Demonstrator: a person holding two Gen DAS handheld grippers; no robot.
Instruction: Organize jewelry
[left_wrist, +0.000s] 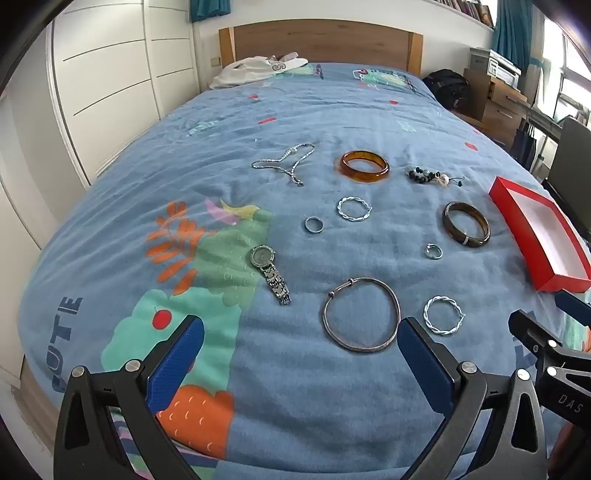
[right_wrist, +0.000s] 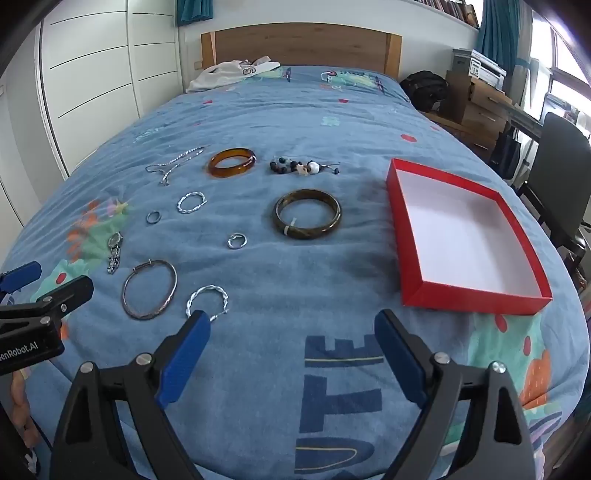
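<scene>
Jewelry spread on blue bed: amber bangle, dark bangle, thin silver bracelet, twisted hoops, watch. Red box at right, white inside. Left hand-held gripper and right hand-held gripper both spread apart, holding nothing

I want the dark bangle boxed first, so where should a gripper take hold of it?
Take the dark bangle from above with the right hand-held gripper, pinching its near rim, one finger inside the hole. It lies flat on the bedspread, so only the band's thickness offers a grip.
</scene>
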